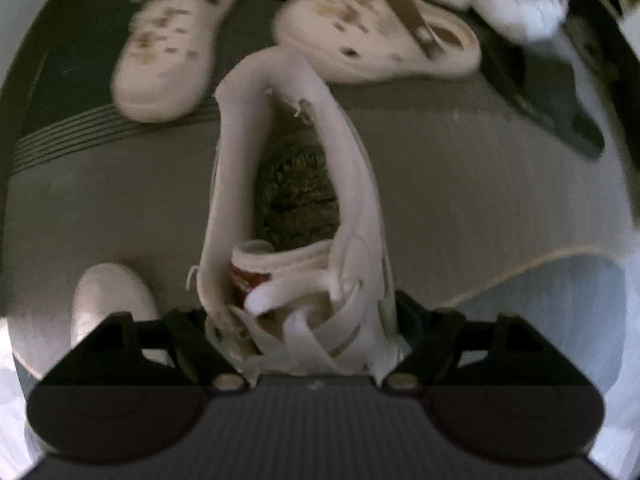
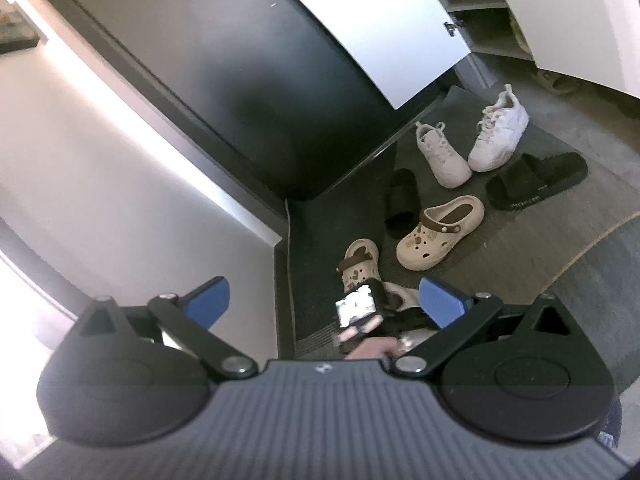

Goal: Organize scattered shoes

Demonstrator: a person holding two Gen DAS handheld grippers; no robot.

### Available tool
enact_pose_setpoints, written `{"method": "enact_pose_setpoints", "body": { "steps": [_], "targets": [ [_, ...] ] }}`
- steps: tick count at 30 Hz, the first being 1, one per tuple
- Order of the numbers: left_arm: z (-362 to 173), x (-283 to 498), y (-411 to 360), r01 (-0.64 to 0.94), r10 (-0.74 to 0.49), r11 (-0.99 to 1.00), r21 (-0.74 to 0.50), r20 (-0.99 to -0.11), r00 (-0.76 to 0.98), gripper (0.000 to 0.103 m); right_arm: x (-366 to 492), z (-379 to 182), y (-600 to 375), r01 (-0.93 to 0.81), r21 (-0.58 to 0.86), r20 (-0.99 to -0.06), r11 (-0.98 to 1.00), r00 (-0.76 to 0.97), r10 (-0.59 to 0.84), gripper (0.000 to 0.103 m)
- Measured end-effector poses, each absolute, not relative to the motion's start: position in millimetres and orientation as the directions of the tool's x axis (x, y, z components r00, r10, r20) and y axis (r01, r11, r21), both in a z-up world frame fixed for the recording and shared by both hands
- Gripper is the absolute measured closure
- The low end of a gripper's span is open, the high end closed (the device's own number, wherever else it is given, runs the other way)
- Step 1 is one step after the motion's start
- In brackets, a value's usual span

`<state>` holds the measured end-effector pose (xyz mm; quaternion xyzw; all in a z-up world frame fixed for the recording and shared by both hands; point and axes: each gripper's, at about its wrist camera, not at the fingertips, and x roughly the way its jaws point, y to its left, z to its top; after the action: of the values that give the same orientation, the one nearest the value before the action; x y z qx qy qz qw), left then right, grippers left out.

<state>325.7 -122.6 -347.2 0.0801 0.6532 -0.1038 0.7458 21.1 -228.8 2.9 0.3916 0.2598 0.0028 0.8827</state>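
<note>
Your left gripper points down over the floor with a white sneaker between its fingers. The jaws stand wide and bracket the laced front of the shoe on both sides; they seem to be clamped on it, though the blur and the black fingers sunk beside the upper make the contact itself hard to read. The shoe's heel points away from you, its dark insole showing. Your right gripper hangs higher and tilted down, its blue pads spread apart with nothing between them.

As for progress, you look to be early on. Besides the sneaker in your left tool, the rest lies loose: one cream clog sits askew from its mate, the second cream clog, which points another way. One black slide lies well apart from the other black slide, with the clog between them. Only the pair of white sneakers stands roughly side by side, toes toward you. A pale rounded toe shows just beside your left fingers; what shoe it belongs to is unclear. So pairing and lining up nearly everything is still to do.

All of this rests on a grey ribbed mat with a light curved border, laid on a paler floor. Beyond it stand a dark panel and a white cupboard door swung open, with shelves visible behind it.
</note>
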Motion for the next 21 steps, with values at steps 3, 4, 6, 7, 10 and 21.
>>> {"method": "enact_pose_setpoints", "body": {
  "steps": [3,4,6,7,10,21],
  "targets": [
    [-368,317,-135,0.317,-0.008,0.948,0.034,-0.991,0.131,0.020,14,1,-239,0.222,0.721,-0.447,0.657,0.873,0.195,0.000],
    [-375,311,-137,0.333,0.004,0.942,0.050,-0.990,0.137,0.019,11,1,-242,0.233,0.722,-0.446,0.651,0.877,0.180,0.000],
    [-389,308,-139,0.346,0.007,0.937,0.055,-0.990,0.138,0.015,7,2,-247,0.254,0.725,-0.442,0.640,0.884,0.150,0.000],
    [-393,304,-139,0.359,0.002,0.932,0.055,-0.989,0.146,0.015,5,2,-250,0.264,0.726,-0.441,0.635,0.888,0.135,0.000],
    [-393,294,-142,0.401,0.015,0.913,0.082,-0.986,0.166,0.014,0,3,-258,0.298,0.722,-0.444,0.625,0.892,0.087,0.000],
    [-306,231,-165,0.564,-0.054,0.819,0.107,-0.964,0.261,0.008,-9,7,-256,0.321,0.678,-0.438,0.661,0.899,0.013,0.000]
  ]
}}
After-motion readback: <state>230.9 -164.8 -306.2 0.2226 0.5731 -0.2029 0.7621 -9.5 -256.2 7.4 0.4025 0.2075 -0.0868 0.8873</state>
